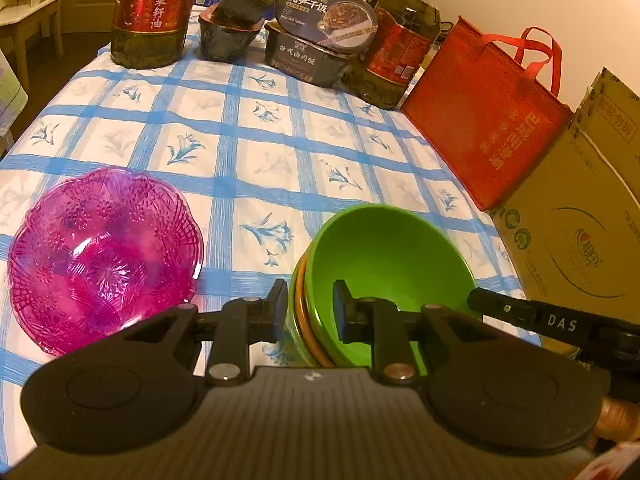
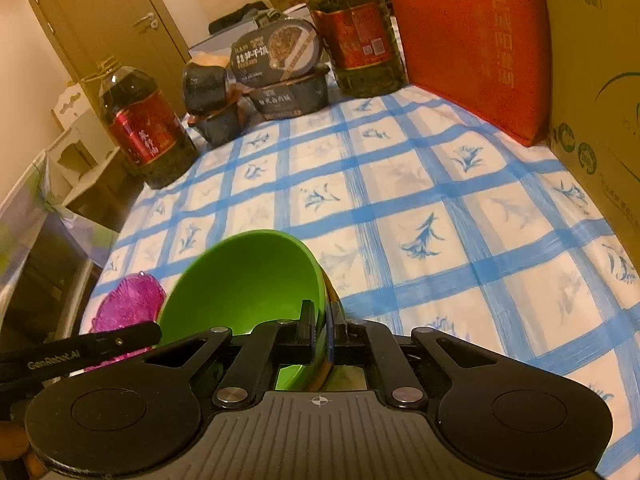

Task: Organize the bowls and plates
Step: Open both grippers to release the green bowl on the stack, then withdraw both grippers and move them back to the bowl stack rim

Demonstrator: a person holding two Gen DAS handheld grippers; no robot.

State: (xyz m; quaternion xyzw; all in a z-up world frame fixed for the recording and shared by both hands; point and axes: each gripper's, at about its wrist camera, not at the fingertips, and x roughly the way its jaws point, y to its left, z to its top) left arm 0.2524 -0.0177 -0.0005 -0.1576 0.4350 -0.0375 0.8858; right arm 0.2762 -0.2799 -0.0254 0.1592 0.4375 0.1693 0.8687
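Left wrist view: bowl stack on checked tablecloth, near edge – green bowl nested in orange and green ones, mouth up, tipped toward camera. Left gripper partly spread, fingers straddling stack's rim wall, one outside, one inside; firm contact cannot be told. Pink glass bowl upright, well left of stack.

Right wrist view: right gripper nearly closed, pinching stack's right rim – one finger inside green bowl, the other outside.
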